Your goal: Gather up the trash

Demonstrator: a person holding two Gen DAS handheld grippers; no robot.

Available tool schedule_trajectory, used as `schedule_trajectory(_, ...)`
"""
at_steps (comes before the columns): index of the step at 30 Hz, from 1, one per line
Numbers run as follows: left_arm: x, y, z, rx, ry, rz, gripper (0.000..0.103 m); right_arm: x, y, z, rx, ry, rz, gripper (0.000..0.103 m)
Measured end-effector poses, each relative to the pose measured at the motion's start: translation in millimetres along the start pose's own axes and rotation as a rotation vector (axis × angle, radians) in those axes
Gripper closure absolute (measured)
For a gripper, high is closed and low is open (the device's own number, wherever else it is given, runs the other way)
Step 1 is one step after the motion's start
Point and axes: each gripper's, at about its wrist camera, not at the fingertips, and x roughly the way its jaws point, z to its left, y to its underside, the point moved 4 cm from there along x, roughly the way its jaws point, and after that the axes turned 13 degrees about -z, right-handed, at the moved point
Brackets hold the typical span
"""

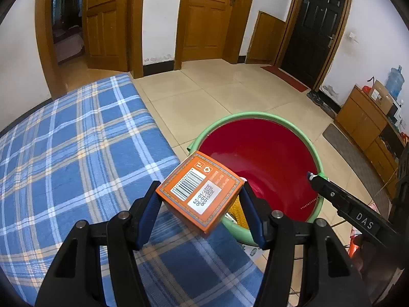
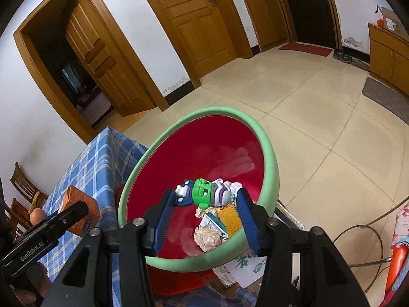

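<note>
My left gripper (image 1: 200,188) is shut on an orange carton (image 1: 202,194) with a barcode label, pressed between the blue pads. It hangs over the edge of the blue plaid table (image 1: 76,153), beside the red basin's green rim (image 1: 255,115). My right gripper (image 2: 204,194) is shut on a green, purple and white toy figure (image 2: 204,192), held above the basin (image 2: 268,153). Crumpled paper (image 2: 207,238), a small carton (image 2: 214,223) and a yellow piece (image 2: 231,220) lie inside the basin. The orange carton (image 2: 88,204) shows at the left of the right wrist view.
The basin stands off the corner of the plaid table (image 2: 97,158), with papers (image 2: 245,266) under it. A wooden chair (image 2: 23,181) and a round brown object (image 2: 37,215) are at far left. A cable (image 2: 370,227) loops over the tiled floor; a low cabinet (image 1: 363,120) lines the right wall.
</note>
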Motion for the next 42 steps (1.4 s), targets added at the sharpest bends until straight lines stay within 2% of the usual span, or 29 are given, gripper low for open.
schedule_trajectory(10, 15.4, 1.1, -13.1, 0.028, 0.026, 0.007, 0.042, -13.8, -7.7, -8.3, 0.022, -0.020, -0.041, 0.045)
schedule_trajectory(21, 32.3, 3.6, -28.6, 0.078, 0.031, 0.015, 0.042, -23.1, -16.1, -17.3, 0.042, -0.001, -0.079, 0.041)
schedule_trajectory(26, 30.9, 5.7, -34.0, 0.080, 0.053, 0.019, 0.041, -23.6, -16.5, -20.6, 0.056, 0.002, -0.082, 0.040)
schedule_trajectory(28, 30.0, 4.5, -35.1, 0.083, 0.052, 0.015, 0.035, -24.3, -16.7, -21.1, 0.057, 0.001, -0.083, 0.040)
schedule_trajectory(30, 27.0, 3.2, -35.9, 0.081, 0.056, 0.008, 0.035, -25.7, -17.5, -21.0, 0.058, 0.000, -0.087, 0.039)
schedule_trajectory(42, 2.8, 1.0, -17.0, 0.034, 0.017, -0.015, 0.035, -32.3, -17.7, -10.4, 0.043, -0.015, -0.101, 0.036)
